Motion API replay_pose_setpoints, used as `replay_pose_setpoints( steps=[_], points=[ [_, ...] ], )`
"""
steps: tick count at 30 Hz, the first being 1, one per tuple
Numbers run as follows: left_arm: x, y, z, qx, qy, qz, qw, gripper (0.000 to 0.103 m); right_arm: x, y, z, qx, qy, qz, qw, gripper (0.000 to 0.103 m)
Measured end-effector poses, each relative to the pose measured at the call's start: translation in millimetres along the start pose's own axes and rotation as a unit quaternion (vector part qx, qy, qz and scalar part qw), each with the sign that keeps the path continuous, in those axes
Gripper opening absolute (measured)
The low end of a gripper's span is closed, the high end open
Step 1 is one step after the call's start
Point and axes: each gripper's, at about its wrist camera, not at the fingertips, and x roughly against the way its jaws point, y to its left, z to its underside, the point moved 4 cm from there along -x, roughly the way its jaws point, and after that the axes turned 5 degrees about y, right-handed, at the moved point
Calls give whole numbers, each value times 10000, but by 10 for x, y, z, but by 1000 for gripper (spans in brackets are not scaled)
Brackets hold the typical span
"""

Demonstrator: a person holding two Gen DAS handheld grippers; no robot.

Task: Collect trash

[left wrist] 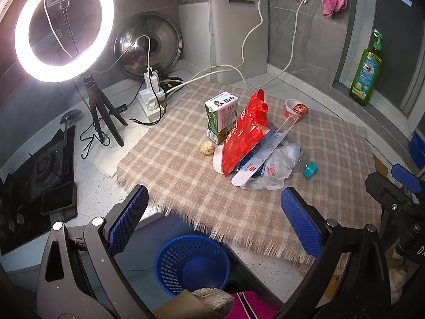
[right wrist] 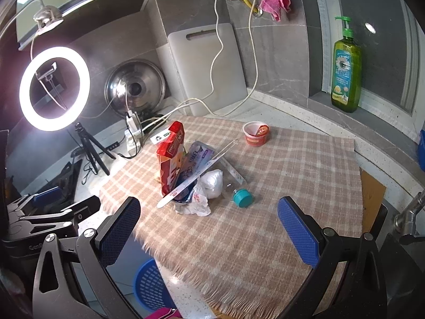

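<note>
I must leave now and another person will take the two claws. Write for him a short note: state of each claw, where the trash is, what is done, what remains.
Left claw: open, empty, held above the near edge of the checked cloth.
Right claw: open, empty, also over the near edge.
Trash, all on the cloth: red snack bag leaning on the milk carton, white plastic bag, long white strip, teal cap, red cup at the back, small round ball.
Blue basket: on the floor below the counter edge; it looks empty.
Done: nothing collected yet.
Left: move every piece into the basket.
</note>
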Motion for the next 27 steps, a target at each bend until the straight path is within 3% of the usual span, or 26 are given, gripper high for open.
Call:
replay_pose_setpoints(
  steps=[27],
  points=[
    [-37,32,-40,88,98,-82,9999,102,-45,-8,23,-58,80,-145,9998,102]
  ],
)
